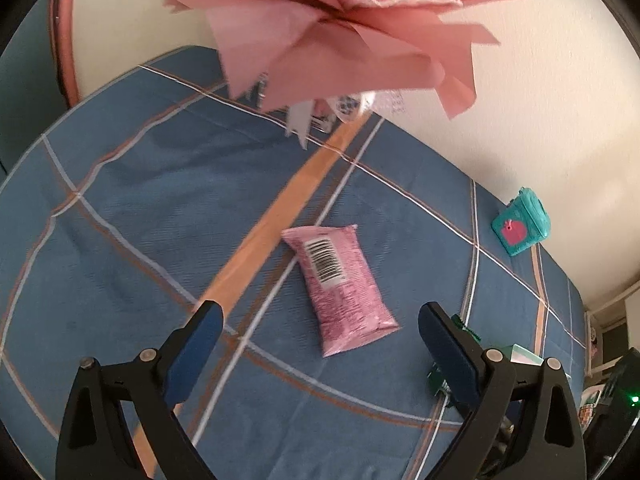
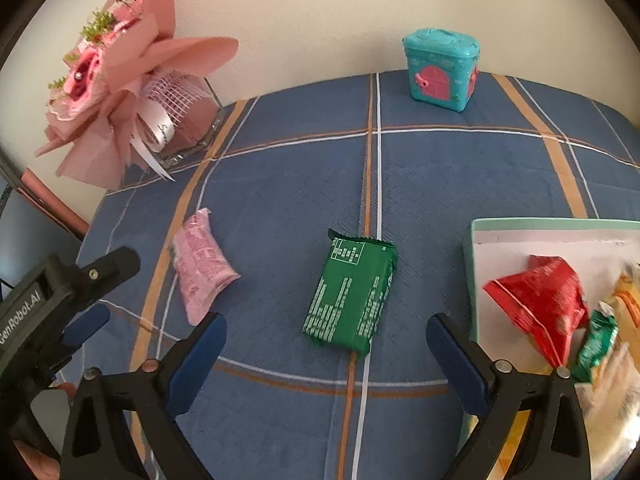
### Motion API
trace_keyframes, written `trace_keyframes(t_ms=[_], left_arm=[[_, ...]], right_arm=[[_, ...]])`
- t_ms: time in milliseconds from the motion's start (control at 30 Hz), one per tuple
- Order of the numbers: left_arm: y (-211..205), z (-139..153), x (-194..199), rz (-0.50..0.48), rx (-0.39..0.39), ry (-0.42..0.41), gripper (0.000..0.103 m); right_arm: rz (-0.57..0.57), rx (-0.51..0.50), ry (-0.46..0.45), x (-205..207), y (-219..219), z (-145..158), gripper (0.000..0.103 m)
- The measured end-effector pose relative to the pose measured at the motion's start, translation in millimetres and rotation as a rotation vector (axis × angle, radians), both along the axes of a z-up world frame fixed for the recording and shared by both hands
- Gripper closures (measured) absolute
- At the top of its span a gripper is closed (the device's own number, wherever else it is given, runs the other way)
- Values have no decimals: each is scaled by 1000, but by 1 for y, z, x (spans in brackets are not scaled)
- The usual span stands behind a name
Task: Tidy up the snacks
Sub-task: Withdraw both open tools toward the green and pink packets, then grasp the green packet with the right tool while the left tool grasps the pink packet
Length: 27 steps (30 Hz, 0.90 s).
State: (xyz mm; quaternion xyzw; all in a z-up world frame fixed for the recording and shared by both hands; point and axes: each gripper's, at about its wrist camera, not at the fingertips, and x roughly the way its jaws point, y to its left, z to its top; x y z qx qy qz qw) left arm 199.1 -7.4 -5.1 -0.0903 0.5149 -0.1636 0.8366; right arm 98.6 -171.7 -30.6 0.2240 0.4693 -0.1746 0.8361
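Note:
A pink snack packet point(image 1: 340, 286) lies barcode up on the blue checked tablecloth, just ahead of my left gripper point(image 1: 320, 320), whose jaws stand open around empty air. In the right wrist view the same pink packet point(image 2: 202, 268) lies at the left and a green snack packet point(image 2: 350, 296) lies in the middle. My right gripper point(image 2: 326, 332) is open, its blue pads on either side of the green packet's near end and clear of it. A pale green tray point(image 2: 474, 264) at the right holds a red packet point(image 2: 540, 300) and several other snacks.
A pink paper bouquet point(image 2: 120, 80) in a glass vase stands at the back left and overhangs the left wrist view. A teal toy house point(image 2: 440, 70) sits by the wall at the back. The left gripper's black body point(image 2: 60, 292) shows at the left edge.

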Motion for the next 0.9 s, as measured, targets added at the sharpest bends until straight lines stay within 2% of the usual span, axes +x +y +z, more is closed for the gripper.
trace_keyframes(t_ms=[100,267,567,733,800,867,900], left_arm=[[-14,-10,7,-22,13,10,12],[-36,-27,14,-60,74,21,13],[-48,-47,21,-74,133,24,13],[-48,-56,25,-58,131,34,29],[-48,-57,26,-52,140,32,42],[-47,-55,25,-54,145,28,55],[-46,-54,24,-55,138,30,57]], right_arm=[[-5,-8,12,6,-2,-7,12],[5,-32,32,14,-5,-19,16],[20,-71,69,21,-7,-35,31],[32,-101,80,19,-5,-36,40],[36,-106,83,19,-4,-36,43],[38,-115,91,19,-3,-35,51],[37,-121,96,19,-2,-34,56]])
